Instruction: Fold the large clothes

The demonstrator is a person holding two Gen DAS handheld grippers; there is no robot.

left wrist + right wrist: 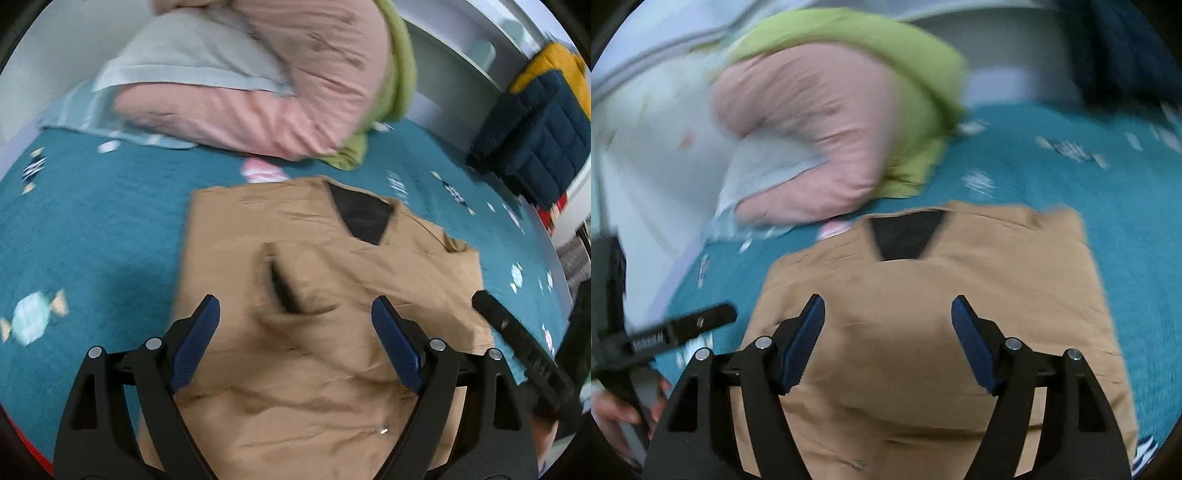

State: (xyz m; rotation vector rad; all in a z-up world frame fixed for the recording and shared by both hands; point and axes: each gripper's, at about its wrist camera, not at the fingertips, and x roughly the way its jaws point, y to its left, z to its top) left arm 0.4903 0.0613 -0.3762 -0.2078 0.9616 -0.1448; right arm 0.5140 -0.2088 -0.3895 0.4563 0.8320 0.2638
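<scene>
A tan garment (314,280) with a black lining at its V-neck lies folded into a rough rectangle on the teal bedspread (92,229). It also shows in the right wrist view (960,280). My left gripper (295,306) is open and empty, hovering over the garment's lower half near a dark pocket slit (282,291). My right gripper (888,306) is open and empty above the garment's middle. The right gripper's black body (524,354) shows at the right edge of the left wrist view. The left gripper's body (665,336) shows at the left of the right wrist view.
A pink quilt (295,85) with a green lining (399,81) and a pale pillow (184,55) are piled at the head of the bed. A navy and yellow padded jacket (535,122) hangs at the right. The bedspread (1071,166) has a candy print.
</scene>
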